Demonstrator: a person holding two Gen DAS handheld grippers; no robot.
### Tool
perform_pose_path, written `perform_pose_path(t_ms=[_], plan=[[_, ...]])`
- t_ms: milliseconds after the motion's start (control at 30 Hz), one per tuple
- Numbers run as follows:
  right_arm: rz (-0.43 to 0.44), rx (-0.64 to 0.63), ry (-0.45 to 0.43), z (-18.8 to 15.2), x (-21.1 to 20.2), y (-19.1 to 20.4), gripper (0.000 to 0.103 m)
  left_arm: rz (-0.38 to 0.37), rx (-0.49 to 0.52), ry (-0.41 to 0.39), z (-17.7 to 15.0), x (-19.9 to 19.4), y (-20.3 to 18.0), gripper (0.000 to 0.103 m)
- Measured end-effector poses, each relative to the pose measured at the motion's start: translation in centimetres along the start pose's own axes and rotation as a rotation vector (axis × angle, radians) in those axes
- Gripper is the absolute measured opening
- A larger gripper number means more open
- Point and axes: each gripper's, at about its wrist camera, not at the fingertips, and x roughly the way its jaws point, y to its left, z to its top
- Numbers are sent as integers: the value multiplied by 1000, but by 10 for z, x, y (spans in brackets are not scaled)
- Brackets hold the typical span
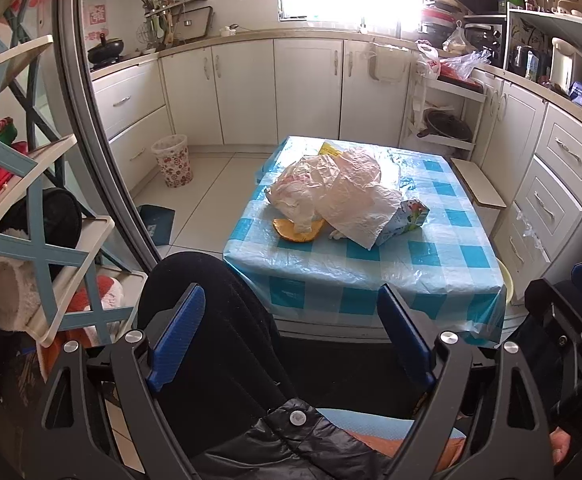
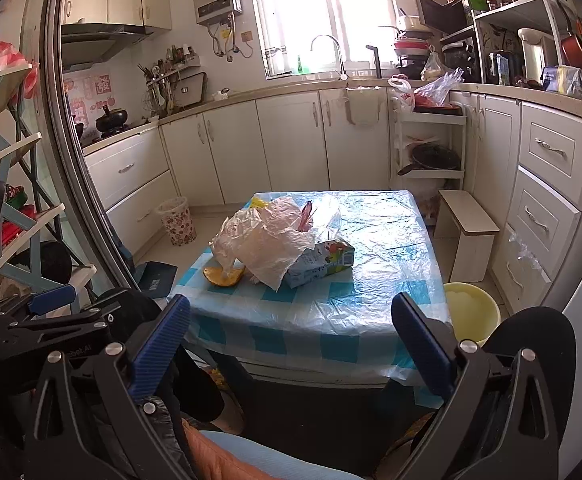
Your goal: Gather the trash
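**Trash pile ahead of 2 spread grippers**

A checked blue table (image 1: 431,248) holds the trash on its left half: a crumpled plastic bag (image 1: 339,188), a drink carton (image 1: 407,220) lying lengthwise left to right, an orange peel (image 1: 291,233). Left gripper (image 1: 291,336) and right gripper (image 2: 291,344) hover near the table's front edge, jaws spread, empty; neither is clearly nearer.
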Motion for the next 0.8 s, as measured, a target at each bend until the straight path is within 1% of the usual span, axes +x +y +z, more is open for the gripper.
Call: perform_pose_path(t_ms=[67, 100, 267, 367, 600, 800], plan=[[-21, 4, -9, -9, 6, 14, 96, -1, 7, 1, 0, 0, -1, 84], [-9, 3, -6, -10, 7, 15, 96, 0, 11, 1, 0, 0, -2, 85], [2, 11, -3, -7, -6, 5, 96, 1, 16, -5, 0, 0, -4, 87], [4, 13, -3, -9, -5, 4, 96, 1, 17, -5, -1, 0, -4, 88], [22, 22, 23, 3, -28, -12, 96, 0, 17, -2, -2, -1, -5, 88], [23, 29, 26, 0, -27, -12, 96, 0, 14, 0, -4, -1, -4, 88]])
